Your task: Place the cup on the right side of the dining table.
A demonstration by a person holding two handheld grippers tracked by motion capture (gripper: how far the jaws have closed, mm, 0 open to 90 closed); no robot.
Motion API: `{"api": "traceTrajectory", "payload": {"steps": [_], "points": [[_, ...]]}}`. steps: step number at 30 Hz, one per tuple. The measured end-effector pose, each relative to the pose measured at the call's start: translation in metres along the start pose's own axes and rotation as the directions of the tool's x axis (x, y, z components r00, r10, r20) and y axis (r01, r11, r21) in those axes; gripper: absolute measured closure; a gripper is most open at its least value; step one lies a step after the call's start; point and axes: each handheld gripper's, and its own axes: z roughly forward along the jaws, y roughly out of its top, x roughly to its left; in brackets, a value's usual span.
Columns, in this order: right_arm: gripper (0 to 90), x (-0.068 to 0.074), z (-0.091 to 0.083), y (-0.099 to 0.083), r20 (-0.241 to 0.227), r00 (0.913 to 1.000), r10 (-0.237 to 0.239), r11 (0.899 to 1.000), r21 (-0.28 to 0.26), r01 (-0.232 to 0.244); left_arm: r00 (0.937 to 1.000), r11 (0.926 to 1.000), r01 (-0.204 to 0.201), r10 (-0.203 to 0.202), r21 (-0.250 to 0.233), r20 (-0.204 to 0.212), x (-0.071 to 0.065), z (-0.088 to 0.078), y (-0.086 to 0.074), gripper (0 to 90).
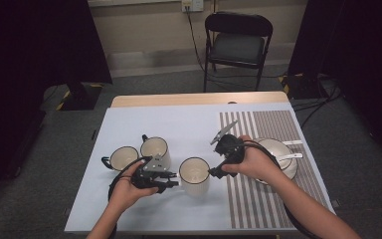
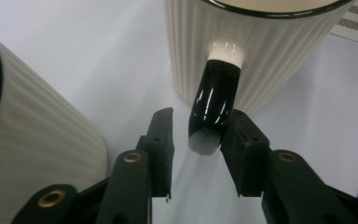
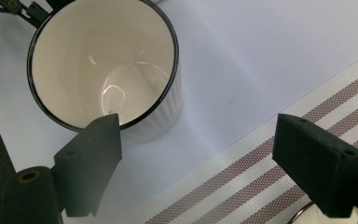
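Mug [image 1: 195,174] upright, handle [image 2: 214,105] pointing toward left gripper [image 1: 171,180].

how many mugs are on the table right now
3: one at the far left, one just behind the left gripper, and one between the two grippers.

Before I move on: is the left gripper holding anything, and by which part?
Not gripped yet: the left gripper brackets the mug handle; one jaw touches it, the other stands apart.

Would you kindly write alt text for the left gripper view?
The left claw straddles the black handle of a cream ribbed mug; one jaw touches the handle, the other stands clear of it. A second ribbed mug stands at the left on the pale blue table.
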Motion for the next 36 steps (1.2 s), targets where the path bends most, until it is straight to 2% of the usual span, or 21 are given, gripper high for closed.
{"api": "traceTrajectory", "payload": {"steps": [2,3,5,7,8,11,14,19,23,24,28,29,36], "points": [[15.1,0.0,0.001,0.0,0.0,1.0,0.008,1.0,0.005,-0.008,1.0,1.0,0.008,-0.008,-0.002,0.003,-0.001,0.001,0.0,67.5],[15.1,0.0,0.002,0.002,-0.014,0.9995,0.028,1.0,0.004,-0.028,0.9995,0.9998,0.021,-0.021,0.002,0.024,-0.001,0.002,0.001,67.2],[15.4,0.0,0.002,0.002,-0.015,0.9993,0.033,0.999,-0.003,-0.033,0.9996,0.9997,0.023,-0.023,0.009,0.017,-0.002,0.002,0.002,69.1],[17.8,0.0,0.002,0.005,-0.022,0.9979,0.061,0.998,-0.003,-0.061,0.9997,0.9997,0.022,-0.023,0.012,0.011,-0.002,0.002,0.003,70.6],[18.1,0.001,0.002,0.005,-0.025,0.9974,0.068,0.998,0.002,-0.068,0.9989,0.9988,0.047,-0.047,0.014,0.007,-0.002,0.001,0.004,71.2],[21.0,0.001,0.001,0.007,-0.034,0.9961,0.081,0.997,0.006,-0.081,0.9987,0.9985,0.052,-0.052,0.016,-0.005,-0.002,0.0,0.005,73.8],[23.2,0.002,0.001,0.01,-0.037,0.9959,0.083,0.997,0.009,-0.083,0.9977,0.9983,0.056,-0.056,0.016,-0.037,-0.004,-0.003,0.008,77.2],[26.9,0.006,0.003,0.015,-0.037,0.9971,0.067,0.997,0.028,-0.066,0.9962,0.9971,0.074,-0.073,0.019,-0.048,-0.005,-0.002,0.009,77.7],[28.6,0.008,0.006,0.019,-0.021,0.9967,0.078,0.997,0.029,-0.077,0.9959,0.9969,0.075,-0.074,0.02,-0.051,-0.006,-0.003,0.009,77.8],[33.3,0.009,0.008,0.021,0.003,0.9975,0.071,0.997,0.035,-0.071,0.9956,0.9965,0.08,-0.079,0.021,-0.049,-0.007,-0.003,0.009,77.9],[39.3,0.01,0.012,0.023,-0.008,0.996,0.089,0.995,0.05,-0.089,0.9949,0.9961,0.085,-0.083,0.025,-0.057,-0.008,-0.003,0.01,77.8],[44.4,0.01,0.014,0.024,-0.008,0.9956,0.093,0.994,0.058,-0.093,0.995,0.9959,0.085,-0.083,0.03,-0.056,-0.008,-0.003,0.01,77.9],[57.9,0.009,0.017,0.025,0.013,0.9936,0.112,0.991,0.07,-0.113,0.9953,0.9961,0.081,-0.079,0.035,-0.056,-0.01,-0.005,0.012,77.9]]}}
